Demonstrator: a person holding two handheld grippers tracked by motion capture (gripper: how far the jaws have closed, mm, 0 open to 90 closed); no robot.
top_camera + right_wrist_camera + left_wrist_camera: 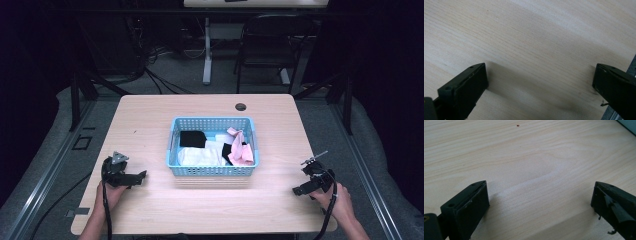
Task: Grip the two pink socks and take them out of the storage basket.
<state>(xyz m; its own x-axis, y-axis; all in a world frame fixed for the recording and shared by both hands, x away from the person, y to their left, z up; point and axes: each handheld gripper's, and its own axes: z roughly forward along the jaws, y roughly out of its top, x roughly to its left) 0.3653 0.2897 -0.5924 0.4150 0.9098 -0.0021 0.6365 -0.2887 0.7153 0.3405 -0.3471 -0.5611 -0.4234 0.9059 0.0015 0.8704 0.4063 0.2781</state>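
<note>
At the near edge of the bench (150, 210), a pale wood-grain top with rounded corners, two black tools are held low over the surface. The left tool (141, 176) is seen near the basket's (212, 171) left front corner, its jaws spread wide apart, with bare grained wood between the blunt, wedge-shaped tips in the left gripper view. The right tool (297, 190) is held beyond the basket's right front corner, well apart from it, jaws likewise spread wide and nothing gripped.

Farther in, the basket is set at the middle of the bench: light blue plastic, rectangular, with perforated lattice walls. Soft folded cloths are piled inside it: a white cloth (200, 156) toward the front left, a black cloth (192, 139) behind it, and a pink cloth (239, 145) draped at the right end. Behind the basket, a small round dark hole (240, 107) is cut in the bench.
</note>
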